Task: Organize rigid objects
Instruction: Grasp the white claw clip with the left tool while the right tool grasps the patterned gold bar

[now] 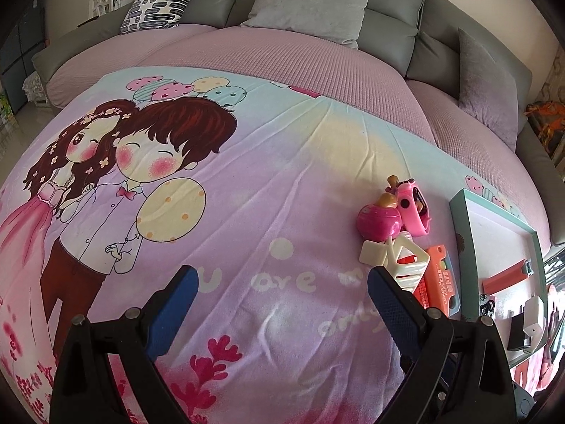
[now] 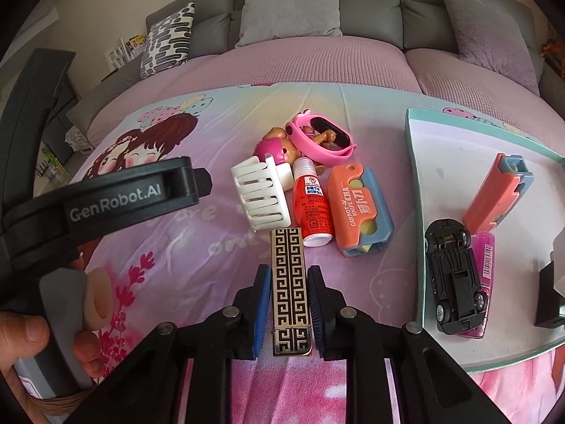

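Note:
My right gripper (image 2: 289,284) is shut on a long black-and-cream patterned box (image 2: 289,275), held over the blanket just before a heap of small things. The heap holds a white hair claw (image 2: 259,196), a red glue bottle (image 2: 312,206), an orange carrot knife (image 2: 358,208), a pink wristband (image 2: 317,137) and a pink doll (image 2: 273,150). A teal-rimmed white tray (image 2: 416,183) at the right holds a black toy car (image 2: 455,275), a second orange knife (image 2: 494,190) and a pink item (image 2: 485,258). My left gripper (image 1: 282,282) is open and empty, left of the heap (image 1: 399,243).
The cartoon blanket (image 1: 247,194) covers a mauve bed backed by grey cushions (image 1: 310,0). The left gripper's body (image 2: 116,201) and the hand holding it fill the left of the right wrist view. The tray (image 1: 459,219) sits at the blanket's right edge.

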`<control>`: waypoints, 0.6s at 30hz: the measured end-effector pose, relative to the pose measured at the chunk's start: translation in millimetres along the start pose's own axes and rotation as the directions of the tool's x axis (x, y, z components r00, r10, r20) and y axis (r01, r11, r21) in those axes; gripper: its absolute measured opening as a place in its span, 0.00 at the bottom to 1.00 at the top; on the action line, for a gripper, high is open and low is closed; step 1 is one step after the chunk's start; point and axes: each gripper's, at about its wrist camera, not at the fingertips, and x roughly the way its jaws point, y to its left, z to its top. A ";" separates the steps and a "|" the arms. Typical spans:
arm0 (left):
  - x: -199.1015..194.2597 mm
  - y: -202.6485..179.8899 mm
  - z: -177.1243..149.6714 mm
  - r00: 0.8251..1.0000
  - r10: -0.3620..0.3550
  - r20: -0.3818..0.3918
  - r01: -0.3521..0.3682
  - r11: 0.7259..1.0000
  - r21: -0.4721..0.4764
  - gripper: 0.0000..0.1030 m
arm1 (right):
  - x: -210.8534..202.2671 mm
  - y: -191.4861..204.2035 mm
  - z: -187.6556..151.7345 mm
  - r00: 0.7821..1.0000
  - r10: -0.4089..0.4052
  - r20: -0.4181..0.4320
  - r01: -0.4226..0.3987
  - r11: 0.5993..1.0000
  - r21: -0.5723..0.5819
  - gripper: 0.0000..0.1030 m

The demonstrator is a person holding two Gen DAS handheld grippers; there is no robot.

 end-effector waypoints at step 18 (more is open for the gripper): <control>0.9 -37.0 -2.8 0.992 -0.116 0.056 0.110 0.989 0.100 0.94 | -31.8 -58.0 5.3 0.989 -0.096 0.110 0.067 0.969 0.239 0.22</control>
